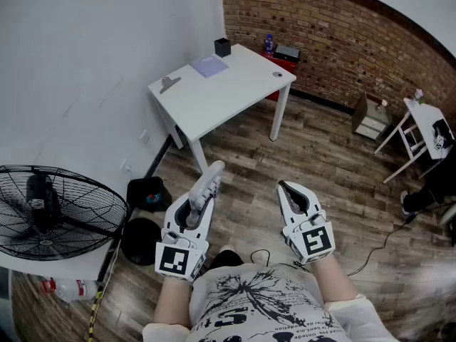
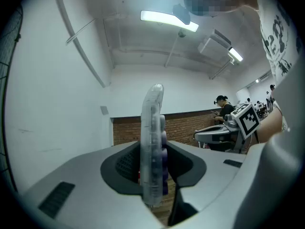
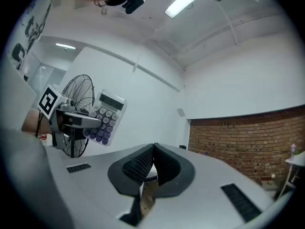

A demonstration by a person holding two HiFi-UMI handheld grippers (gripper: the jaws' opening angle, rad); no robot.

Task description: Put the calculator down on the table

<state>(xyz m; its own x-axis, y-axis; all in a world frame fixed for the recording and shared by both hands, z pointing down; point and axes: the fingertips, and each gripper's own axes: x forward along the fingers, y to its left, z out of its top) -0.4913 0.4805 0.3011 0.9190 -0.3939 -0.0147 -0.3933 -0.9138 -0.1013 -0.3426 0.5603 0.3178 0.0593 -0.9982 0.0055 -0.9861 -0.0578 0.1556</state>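
Our left claw [image 1: 204, 189] is clamped on the calculator [image 2: 153, 142], which stands edge-on between its jaws, clear casing upright, purple keys turned toward the right-hand jaw, and its top end reaching well past the tips. Seen from the right gripper view, the calculator's display and key face show up and to the left of that claw's own tips, held in the air. Our right claw [image 1: 286, 188] has its jaws pressed together with nothing between them. We hold the two claws side by side, apart, both level and pointing the same way. The white table [image 1: 214, 102] stands well ahead of both claws, beyond their tips and clear of the calculator. At the table's far end sit a black box [image 1: 222, 46] and a purple sheet [image 1: 209, 66]. A black fan [image 1: 50, 212] stands off to the left of our left claw
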